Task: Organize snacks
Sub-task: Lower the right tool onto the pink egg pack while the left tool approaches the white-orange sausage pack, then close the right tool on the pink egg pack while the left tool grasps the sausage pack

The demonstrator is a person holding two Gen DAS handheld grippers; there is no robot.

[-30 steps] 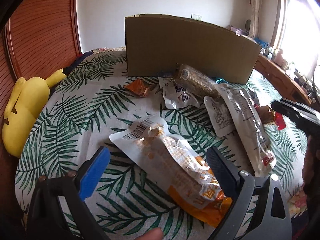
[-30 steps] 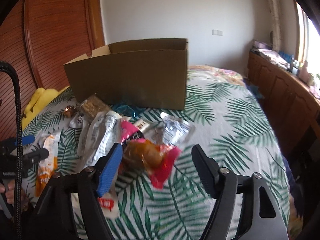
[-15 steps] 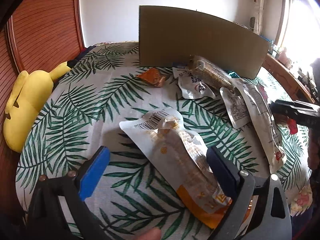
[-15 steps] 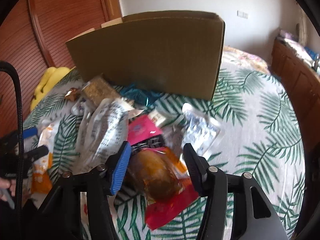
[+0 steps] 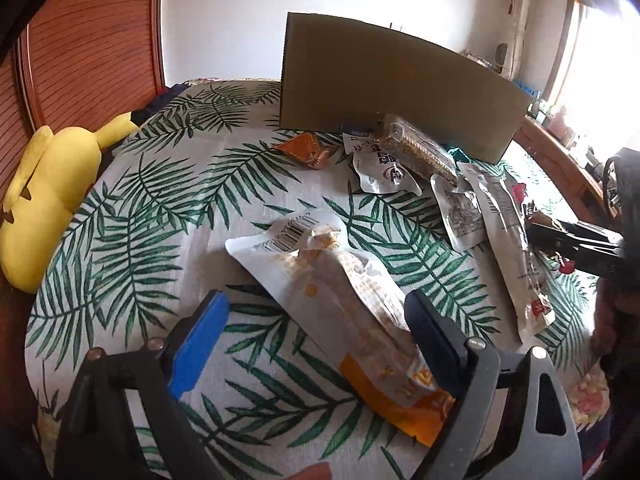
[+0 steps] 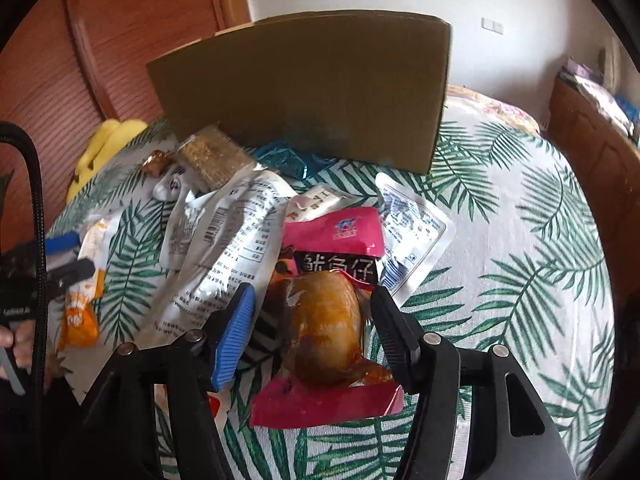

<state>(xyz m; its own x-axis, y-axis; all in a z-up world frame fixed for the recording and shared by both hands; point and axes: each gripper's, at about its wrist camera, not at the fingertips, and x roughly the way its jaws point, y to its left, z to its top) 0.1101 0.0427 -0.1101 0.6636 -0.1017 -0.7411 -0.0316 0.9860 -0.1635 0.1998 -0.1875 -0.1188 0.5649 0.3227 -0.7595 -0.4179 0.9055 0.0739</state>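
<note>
Your right gripper (image 6: 314, 312) has come down over the chicken pouch (image 6: 326, 332), jaws just reopening and not pressing it; your left gripper (image 5: 316, 320), closing slightly, stands open around the orange pouch (image 5: 340, 304), so nothing is picked yet.

Bed w/ white, green palm-leaf print sheet (image 5: 160, 216) carries brown cardboard box (image 5: 392, 92) at far side. Loose foil and plastic snack packets (image 6: 248, 216) lie in front (some overlapping). Yellow plush toy (image 5: 48, 184) at left edge.

White wall (image 5: 224, 20) behind. Reddish ribbed wood panel (image 5: 92, 40) at 10 o'clock. Bed with palm-leaf sheet (image 5: 152, 208) fills the middle. Bright window (image 5: 596, 60) with curtain (image 5: 520, 12) at 2 o'clock; wooden cabinet (image 6: 592, 152) under it. Wall switch (image 6: 493, 25) at 1 o'clock.
</note>
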